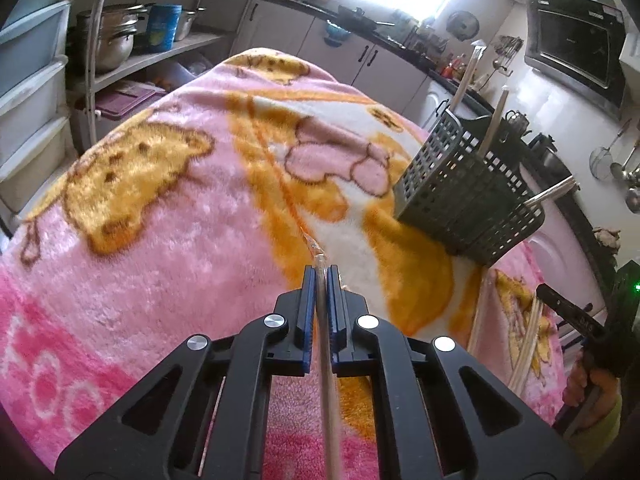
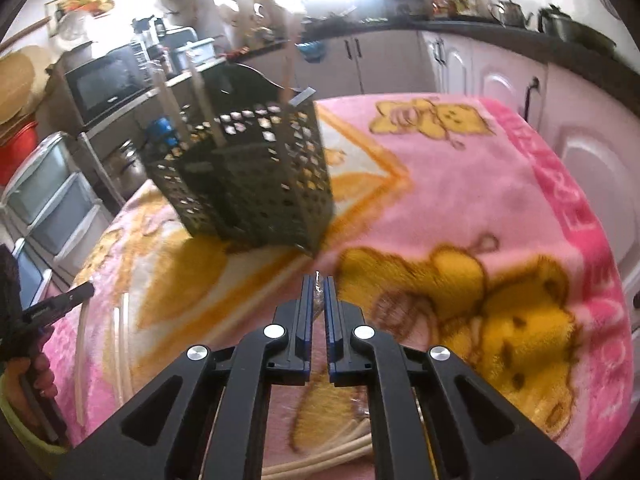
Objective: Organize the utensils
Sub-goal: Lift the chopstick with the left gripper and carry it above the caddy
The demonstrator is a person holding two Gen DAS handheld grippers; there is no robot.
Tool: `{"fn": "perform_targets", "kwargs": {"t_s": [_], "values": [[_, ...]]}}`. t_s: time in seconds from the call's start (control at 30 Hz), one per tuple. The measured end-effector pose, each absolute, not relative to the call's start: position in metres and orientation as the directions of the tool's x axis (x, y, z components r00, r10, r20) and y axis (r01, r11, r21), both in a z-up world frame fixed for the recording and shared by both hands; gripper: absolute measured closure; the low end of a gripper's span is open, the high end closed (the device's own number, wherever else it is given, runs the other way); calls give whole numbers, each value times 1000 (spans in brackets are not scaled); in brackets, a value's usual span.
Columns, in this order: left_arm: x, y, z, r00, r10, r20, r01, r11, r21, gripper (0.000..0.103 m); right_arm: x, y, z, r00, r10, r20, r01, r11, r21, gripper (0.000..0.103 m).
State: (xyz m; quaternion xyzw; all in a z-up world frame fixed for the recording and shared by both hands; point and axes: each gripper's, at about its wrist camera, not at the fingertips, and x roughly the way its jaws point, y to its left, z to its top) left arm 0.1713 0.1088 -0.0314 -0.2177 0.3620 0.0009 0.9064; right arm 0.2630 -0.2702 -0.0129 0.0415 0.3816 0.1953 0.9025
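Chopsticks (image 1: 325, 360) sit clamped in the left tongs (image 1: 321, 276); right tongs (image 2: 318, 284) pinch a wrapped stick (image 2: 318, 296) near the basket (image 2: 248, 176).

So the basket (image 1: 468, 196) sits on the blanket-covered desk (image 1: 160, 208), with several sticks (image 1: 493, 120) standing in it. More sticks (image 2: 120, 344), I think, lie along the desk's edge.

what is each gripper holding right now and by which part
The left gripper is shut on a wrapped chopstick, near one end. The right gripper pinches clear wrapping at its fingertips; what is inside it cannot be told.
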Motion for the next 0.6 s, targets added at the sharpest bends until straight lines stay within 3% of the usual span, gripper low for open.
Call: {"fn": "perform_targets", "kwargs": {"t_s": [0.6], "values": [[164,101,23,795,-183,-579,-65,922,-381,102,229,-235,53,689,462,-559,-461,874,154,99]]}}
